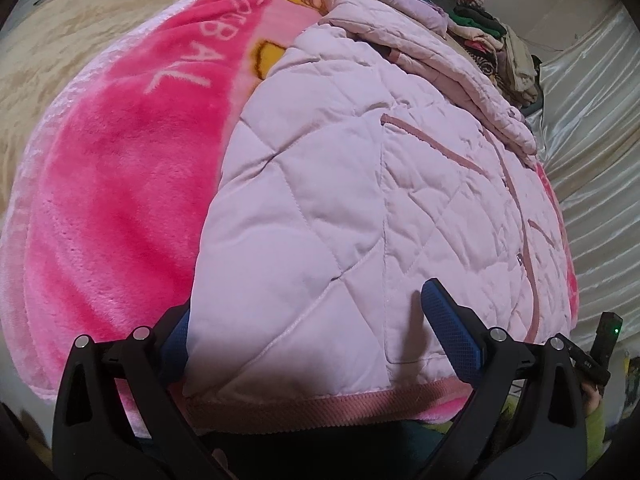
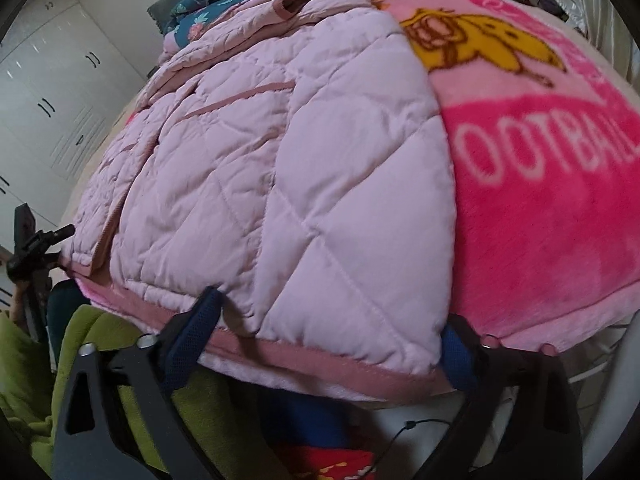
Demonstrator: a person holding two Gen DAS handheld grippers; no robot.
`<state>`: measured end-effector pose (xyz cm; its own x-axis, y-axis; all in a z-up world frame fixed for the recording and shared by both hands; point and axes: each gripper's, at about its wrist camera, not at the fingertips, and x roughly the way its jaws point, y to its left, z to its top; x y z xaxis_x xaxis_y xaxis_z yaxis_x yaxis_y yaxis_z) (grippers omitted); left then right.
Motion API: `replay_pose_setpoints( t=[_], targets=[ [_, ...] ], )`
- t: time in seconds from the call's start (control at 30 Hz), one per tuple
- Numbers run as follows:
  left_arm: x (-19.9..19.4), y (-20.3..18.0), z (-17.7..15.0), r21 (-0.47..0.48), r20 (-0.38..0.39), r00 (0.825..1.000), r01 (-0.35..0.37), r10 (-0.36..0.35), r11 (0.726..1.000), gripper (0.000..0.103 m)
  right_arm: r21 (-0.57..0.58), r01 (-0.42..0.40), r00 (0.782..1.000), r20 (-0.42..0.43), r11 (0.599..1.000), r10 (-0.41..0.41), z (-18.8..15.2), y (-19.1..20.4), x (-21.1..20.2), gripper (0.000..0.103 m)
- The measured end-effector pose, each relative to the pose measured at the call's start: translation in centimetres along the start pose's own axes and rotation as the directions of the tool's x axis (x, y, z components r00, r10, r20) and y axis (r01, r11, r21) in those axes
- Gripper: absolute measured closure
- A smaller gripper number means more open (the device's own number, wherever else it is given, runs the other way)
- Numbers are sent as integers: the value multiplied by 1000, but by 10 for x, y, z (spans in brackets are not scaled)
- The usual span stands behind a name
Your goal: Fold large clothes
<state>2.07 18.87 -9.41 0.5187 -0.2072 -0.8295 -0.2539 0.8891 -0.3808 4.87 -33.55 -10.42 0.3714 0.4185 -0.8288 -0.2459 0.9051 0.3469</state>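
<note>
I have the pale pink quilted jacket (image 1: 340, 200) lying flat on the pink fleece blanket (image 1: 120, 200) that covers the bed, its ribbed hem (image 1: 320, 404) toward me at the near edge. My left gripper (image 1: 308, 344) stands wide open over one hem corner, one blue pad (image 1: 452, 336) resting on top of the quilting and the other half hidden beside the jacket's side edge, so nothing is pinched. My right gripper (image 2: 324, 344) is open too, its jaws straddling the other hem corner (image 2: 420, 352) from below the bed's edge; I cannot tell whether either pad touches the fabric there.

As for progress, I judge the fold to be partly done: the sides look tucked in, giving a neat rectangle, and a sleeve cuff (image 2: 294, 0) lies across the far end (the collar end is too bunched to read). What seems left is to close on both hem corners and carry the bottom up over the top half. Other clothes (image 1: 496, 56) sit piled at the far side.
</note>
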Motion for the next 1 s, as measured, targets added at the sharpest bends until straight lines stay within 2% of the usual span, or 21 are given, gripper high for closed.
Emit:
replay_pose_setpoints(
  t=[0.07,0.13,0.17,0.27,0.4,0.47,0.5,0.57,0.6,0.63,0.67,0.7,0.73,0.83,1.0],
  targets=[
    [1,-1,1,3,-2,1000,-2,2,1000,10,5,-14,1000,25,1000,14,-2,1,-4,32],
    [2,-2,1,7,-4,1000,-7,7,1000,10,8,-37,998,51,999,36,-2,-1,-11,53],
    [2,-3,1,9,-2,1000,-11,11,1000,10,13,-44,997,71,999,43,-2,-3,-17,58],
    [-1,-7,-2,30,14,1000,-20,19,999,18,24,-95,992,88,995,93,-1,-10,-20,60],
    [-2,-12,-6,52,30,999,-39,37,998,34,54,-111,993,50,992,108,-5,-18,-5,44],
    [-3,-15,-8,69,38,998,-58,55,996,41,52,-111,993,47,993,108,-6,-17,0,41],
    [-5,-18,-9,88,53,995,-83,79,993,49,49,-107,993,46,993,105,-6,-18,1,41],
    [-7,-25,-12,121,73,992,-108,100,987,57,49,-97,994,53,994,94,-7,-16,0,43],
    [-8,-29,-13,137,84,990,-122,111,983,63,39,-94,994,57,995,91,-7,-14,-1,49],
    [-9,-32,-14,145,92,989,-129,117,981,72,21,-91,994,64,996,89,-7,-11,-3,60],
    [-11,-34,-14,152,103,987,-139,124,979,76,0,-89,993,78,996,89,-6,-8,-7,66],
    [-14,-37,-12,160,116,985,-147,129,976,80,-18,-100,990,99,995,101,-3,-4,-14,77],
    [-15,-39,-11,166,120,984,-147,128,975,83,-29,-113,986,118,993,116,0,-2,-21,82],
    [-23,-47,-5,194,151,981,-152,123,969,85,-67,-126,975,174,990,136,11,7,-39,85],
    [-36,-62,7,220,212,971,-156,109,963,85,-142,-130,941,294,981,167,41,23,-75,86]
  ],
)
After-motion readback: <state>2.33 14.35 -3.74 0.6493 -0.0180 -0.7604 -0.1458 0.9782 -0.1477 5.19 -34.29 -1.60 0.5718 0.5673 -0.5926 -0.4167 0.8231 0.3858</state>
